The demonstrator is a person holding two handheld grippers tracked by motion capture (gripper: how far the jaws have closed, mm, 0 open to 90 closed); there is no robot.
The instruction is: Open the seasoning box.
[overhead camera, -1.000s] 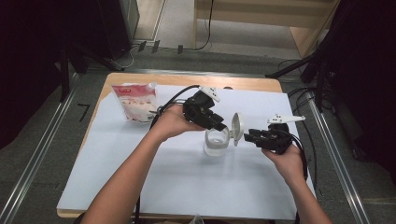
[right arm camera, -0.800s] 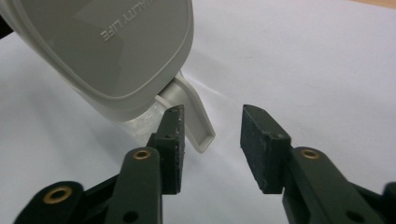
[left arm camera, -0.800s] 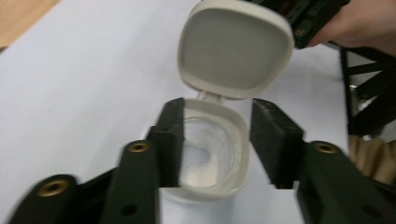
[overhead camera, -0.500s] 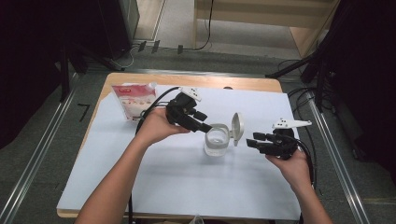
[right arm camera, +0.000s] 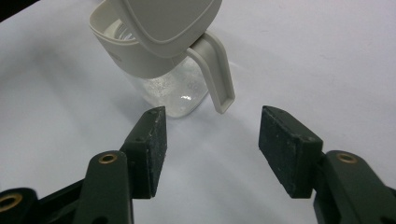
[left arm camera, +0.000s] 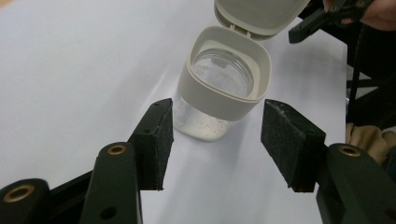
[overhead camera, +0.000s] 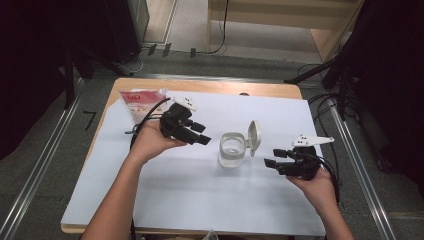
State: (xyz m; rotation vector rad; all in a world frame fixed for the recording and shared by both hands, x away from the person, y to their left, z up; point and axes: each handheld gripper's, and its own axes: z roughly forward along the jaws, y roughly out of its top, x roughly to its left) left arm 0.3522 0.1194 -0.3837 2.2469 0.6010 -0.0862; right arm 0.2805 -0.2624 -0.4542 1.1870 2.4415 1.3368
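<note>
1. High view: the jar [overhead camera: 232, 149] stands upright on the white sheet [overhead camera: 200, 195] near the middle of the table [overhead camera: 210, 86], clear-walled, with a pale collar around its mouth.
2. Its lid [overhead camera: 253, 137] is flipped up and stands on edge at the jar's right side, hinged to the collar.
3. Left gripper view: the jar's mouth is uncovered and looks empty; the glass wall carries small droplets or specks.
4. The left gripper [overhead camera: 199, 134] hangs just left of the jar, apart from it, pointing toward it. Its jaws have just been opening and stand well apart, with nothing between them; the jar sits beyond the pads [left arm camera: 159, 140].
5. The right gripper [overhead camera: 272, 158] hovers to the right of the jar, pointing at it, with a clear gap to the lid. Its jaws have also just been opening, stand wide, and hold nothing; in the right gripper view the lid's tab [right arm camera: 219, 74] hangs down ahead of the pads [right arm camera: 154, 149].
6. Farther out, a red-and-white pouch [overhead camera: 142, 101] lies at the sheet's far left corner, well apart from the jar.
</note>
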